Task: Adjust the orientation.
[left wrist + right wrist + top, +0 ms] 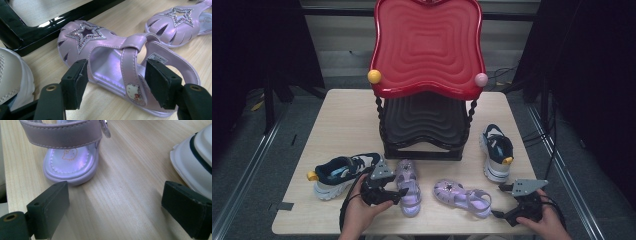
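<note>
Fingers of the left gripper [113, 83] stand apart on either side of the near lilac sandal [120, 67], bracketing its buckle strap without pressing it; the right gripper's [115, 207] fingers are also wide apart over bare wood, holding nothing.

Risks, largest first. The sandal lies on the desk [342, 120] in front of the black lower tier of the shoe rack [424, 127], just beside the navy-and-white sneaker [343, 175]. A closure on the soft strap alone would likely let the shoe swing or tilt when lifted, and it could slip free. A finger set too low could catch the sole edge and push the sandal sideways into the sneaker. The second sandal [462, 196] and the other sneaker [497, 152] lie near the right gripper and could be nudged by a careless move.

Surface: pale wood grain, smooth, offering little grip. Room: dark curtains on both sides, grey floor, cables at right.
</note>
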Demonstrator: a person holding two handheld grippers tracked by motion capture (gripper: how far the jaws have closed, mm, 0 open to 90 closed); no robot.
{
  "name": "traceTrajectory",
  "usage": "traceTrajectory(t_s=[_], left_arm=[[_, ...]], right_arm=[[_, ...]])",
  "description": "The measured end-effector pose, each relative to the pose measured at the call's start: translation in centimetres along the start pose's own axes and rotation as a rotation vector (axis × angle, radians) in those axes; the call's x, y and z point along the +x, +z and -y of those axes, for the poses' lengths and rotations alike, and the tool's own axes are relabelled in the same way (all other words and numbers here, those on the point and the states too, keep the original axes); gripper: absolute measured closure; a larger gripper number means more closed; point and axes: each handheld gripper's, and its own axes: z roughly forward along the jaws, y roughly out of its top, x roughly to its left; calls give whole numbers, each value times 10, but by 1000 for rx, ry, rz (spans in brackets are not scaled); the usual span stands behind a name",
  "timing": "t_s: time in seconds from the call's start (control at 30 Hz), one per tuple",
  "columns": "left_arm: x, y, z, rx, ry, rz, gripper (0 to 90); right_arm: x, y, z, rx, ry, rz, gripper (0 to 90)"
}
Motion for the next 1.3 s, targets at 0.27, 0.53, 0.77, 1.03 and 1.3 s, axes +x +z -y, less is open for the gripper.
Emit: traceTrajectory(t_s=[0.27, 0.53, 0.77, 1.03, 1.3], left_arm=[[1, -3, 1, 0, 13, 13, 442], [5, -8, 2, 6, 17, -5, 506], [9, -13, 5, 0, 6, -35, 541], [13, -17, 13, -34, -34, -69, 544], [11, -13, 16, -68, -13, -66, 516]], right_arm=[[0, 0, 0, 0, 0, 0, 70], [0, 0, 0, 0, 0, 0, 70], [0, 0, 0, 0, 0, 0, 70], [0, 0, 0, 0, 0, -1, 70], [0, 0, 0, 0, 0, -1, 70]])
